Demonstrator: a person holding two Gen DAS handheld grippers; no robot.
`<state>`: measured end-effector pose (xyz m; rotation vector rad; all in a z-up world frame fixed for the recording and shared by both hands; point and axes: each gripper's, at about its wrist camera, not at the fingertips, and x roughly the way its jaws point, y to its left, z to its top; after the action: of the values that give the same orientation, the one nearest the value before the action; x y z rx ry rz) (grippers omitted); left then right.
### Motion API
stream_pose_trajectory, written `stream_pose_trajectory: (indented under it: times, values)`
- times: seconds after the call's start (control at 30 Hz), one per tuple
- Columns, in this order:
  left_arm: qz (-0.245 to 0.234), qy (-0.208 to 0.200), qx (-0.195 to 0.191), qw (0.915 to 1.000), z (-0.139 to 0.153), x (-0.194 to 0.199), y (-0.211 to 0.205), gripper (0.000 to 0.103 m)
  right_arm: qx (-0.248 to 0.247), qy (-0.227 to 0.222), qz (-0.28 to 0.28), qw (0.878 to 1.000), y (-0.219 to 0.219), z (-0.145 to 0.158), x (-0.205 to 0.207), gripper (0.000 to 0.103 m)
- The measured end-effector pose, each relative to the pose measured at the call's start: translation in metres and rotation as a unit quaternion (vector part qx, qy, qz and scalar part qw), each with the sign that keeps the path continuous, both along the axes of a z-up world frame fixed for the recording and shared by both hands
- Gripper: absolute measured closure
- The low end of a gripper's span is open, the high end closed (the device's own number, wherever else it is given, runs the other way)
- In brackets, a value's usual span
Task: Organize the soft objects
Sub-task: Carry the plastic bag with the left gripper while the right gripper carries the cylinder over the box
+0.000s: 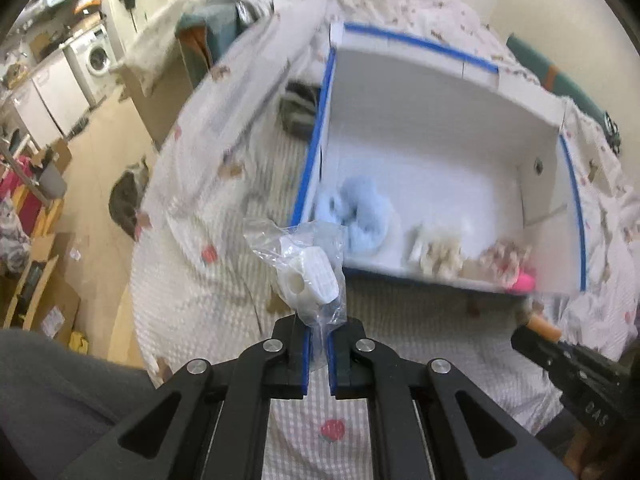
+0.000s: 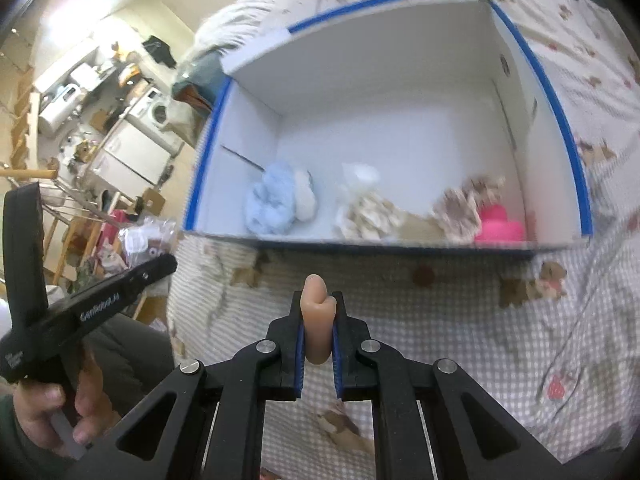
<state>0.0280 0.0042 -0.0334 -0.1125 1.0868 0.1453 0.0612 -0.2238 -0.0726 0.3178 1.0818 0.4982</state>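
The left gripper [image 1: 319, 336] pinches a clear plastic bag of white pieces [image 1: 308, 272]; the right gripper [image 2: 318, 328] clamps a beige rubbery toy [image 2: 316, 316] (both just before the white blue-edged cardboard box [image 2: 400, 92]).

We count one box [image 2: 400, 92] holding four soft things: one blue fluff [image 2: 276, 200], one cream bundle [image 2: 368, 216], one floral bundle [image 2: 464, 208], one pink toy [image 2: 500, 224]. Outside: one bag [image 1: 308, 268], one tan piece [image 2: 317, 320], two grippers [image 1: 319, 336] [image 2: 318, 320].

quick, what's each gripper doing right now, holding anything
left gripper: shut on a clear plastic bag with white pieces inside.
right gripper: shut on a small beige soft piece.
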Motion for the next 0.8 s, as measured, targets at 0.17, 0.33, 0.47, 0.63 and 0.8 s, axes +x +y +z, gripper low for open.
stream_pose_trajectory:
  times: [0.17,0.33,0.47,0.63,0.8]
  values:
    - [-0.001,-0.036,0.014,0.9993,0.030,0.025,0.002,0.097,0.012,-0.023,-0.009,1.000,-0.006,0.023,0.014,0.091]
    - [-0.003,-0.055,0.016,0.9983,0.047,0.056,0.001,0.097,0.001,-0.045,-0.016,0.999,-0.012,0.038,0.037,0.091]
    - [-0.006,-0.053,0.015,0.9985,0.046,0.079,-0.005,0.097,-0.009,-0.061,-0.022,0.998,-0.017,0.044,0.058,0.091]
    - [-0.015,-0.045,0.030,0.9984,0.038,0.100,-0.017,0.097,-0.017,-0.060,-0.044,0.997,-0.022,0.033,0.078,0.091]
    - [-0.024,-0.017,0.050,0.9983,0.016,0.120,-0.029,0.097,-0.046,-0.045,-0.051,0.997,-0.022,0.007,0.084,0.091]
